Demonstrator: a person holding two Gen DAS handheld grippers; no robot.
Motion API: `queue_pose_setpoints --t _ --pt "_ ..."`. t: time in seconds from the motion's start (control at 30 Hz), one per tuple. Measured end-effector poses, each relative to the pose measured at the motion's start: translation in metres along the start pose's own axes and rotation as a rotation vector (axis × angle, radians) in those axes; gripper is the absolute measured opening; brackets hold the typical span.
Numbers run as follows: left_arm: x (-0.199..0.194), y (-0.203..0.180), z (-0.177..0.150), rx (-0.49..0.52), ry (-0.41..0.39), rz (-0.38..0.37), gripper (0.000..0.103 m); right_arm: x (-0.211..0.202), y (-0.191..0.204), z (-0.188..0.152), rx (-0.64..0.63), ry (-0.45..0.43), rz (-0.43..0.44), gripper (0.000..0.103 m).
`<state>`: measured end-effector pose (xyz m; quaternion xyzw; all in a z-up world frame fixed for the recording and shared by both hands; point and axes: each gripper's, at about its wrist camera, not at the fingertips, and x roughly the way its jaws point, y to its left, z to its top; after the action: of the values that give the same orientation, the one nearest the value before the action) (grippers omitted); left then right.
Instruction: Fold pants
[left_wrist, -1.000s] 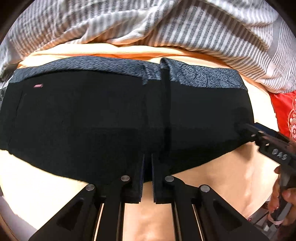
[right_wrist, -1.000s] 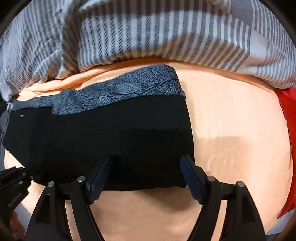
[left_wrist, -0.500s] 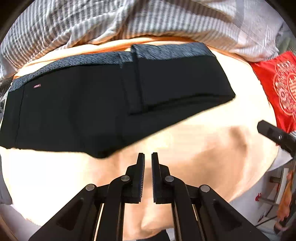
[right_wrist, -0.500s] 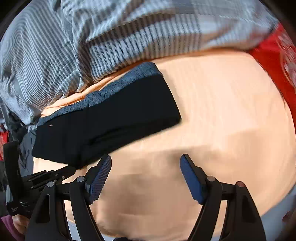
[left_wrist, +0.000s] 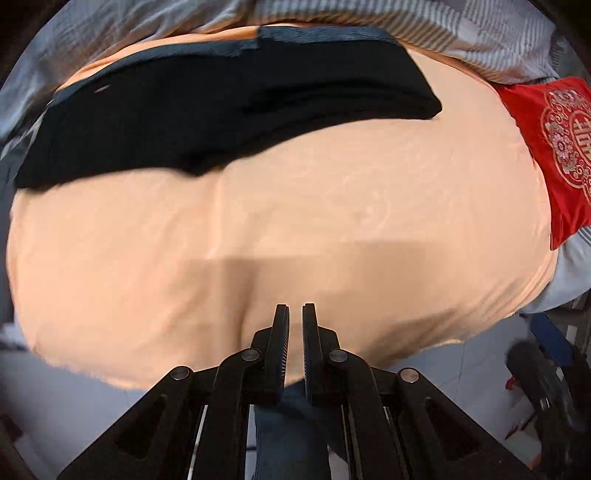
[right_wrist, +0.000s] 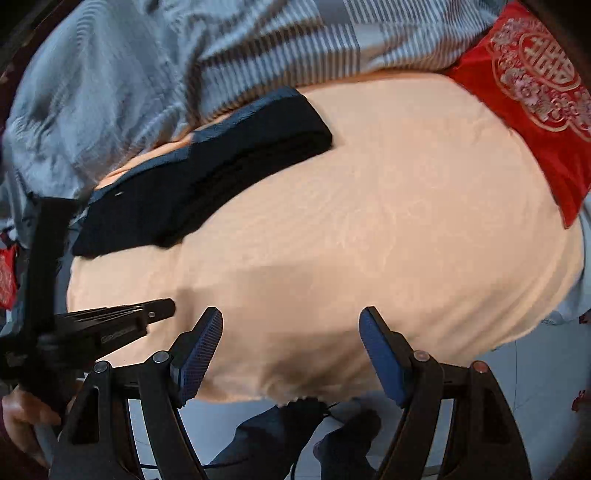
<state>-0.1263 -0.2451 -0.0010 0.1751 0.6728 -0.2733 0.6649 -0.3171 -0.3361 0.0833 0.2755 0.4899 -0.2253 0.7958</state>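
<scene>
The black pants (left_wrist: 229, 107) lie folded into a long flat band with a grey patterned waistband at the far side of the peach sheet (left_wrist: 295, 229); they also show in the right wrist view (right_wrist: 207, 173). My left gripper (left_wrist: 293, 314) is shut and empty, well back from the pants over the sheet's near edge. My right gripper (right_wrist: 290, 317) is open and empty, also back near the sheet's front edge. The left gripper shows in the right wrist view (right_wrist: 162, 308) at the lower left.
A grey striped duvet (right_wrist: 221, 48) is bunched behind the pants. A red embroidered cushion (left_wrist: 554, 147) lies at the right; it shows in the right wrist view (right_wrist: 535, 85) too. The pale floor (right_wrist: 524, 369) and my legs (right_wrist: 295, 435) lie below the bed's edge.
Both grippers have pulled back and up from the pants, which stay folded on the sheet. The left gripper stayed shut and the right stayed open.
</scene>
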Motion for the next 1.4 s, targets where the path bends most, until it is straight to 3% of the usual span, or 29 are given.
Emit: queue_pose_setpoints --t 0.1,0.13,0.2,0.3,0.53,0.67,0.83,1.07,1.23,1.4 --pt "-0.025 0.005 -0.010 -0.034 -0.041 0.026 0.011 -0.025 0.018 -0.007 -0.073 -0.047 0.023 0.082" --pt "-0.033 0.005 -0.015 -0.041 -0.059 0.036 0.045 -0.032 0.024 -0.007 -0.091 -0.059 0.036 0.083" --pt "-0.056 0.010 -0.021 -0.072 -0.126 0.078 0.101 -0.042 0.030 -0.008 -0.108 -0.075 0.057 0.083" --pt "-0.077 0.020 -0.024 -0.090 -0.186 0.076 0.102 -0.051 0.037 -0.010 -0.126 -0.081 0.067 0.086" --pt "-0.072 0.061 -0.026 -0.133 -0.195 0.024 0.102 -0.029 0.072 -0.014 -0.150 -0.044 0.063 0.086" --pt "-0.059 0.107 -0.023 -0.149 -0.152 -0.029 0.102 -0.004 0.116 -0.011 -0.181 -0.023 0.060 0.086" --pt "-0.057 0.176 -0.011 -0.230 -0.156 -0.042 0.102 0.035 0.176 0.002 -0.227 0.052 0.078 0.086" --pt "-0.051 0.275 0.041 -0.334 -0.207 -0.060 0.102 0.087 0.225 0.054 -0.206 0.118 0.077 0.086" --pt "-0.027 0.312 0.079 -0.393 -0.203 -0.088 0.102 0.120 0.241 0.089 -0.208 0.149 0.008 0.086" --pt "0.010 0.333 0.104 -0.458 -0.174 -0.163 0.102 0.149 0.245 0.110 -0.185 0.172 -0.034 0.086"
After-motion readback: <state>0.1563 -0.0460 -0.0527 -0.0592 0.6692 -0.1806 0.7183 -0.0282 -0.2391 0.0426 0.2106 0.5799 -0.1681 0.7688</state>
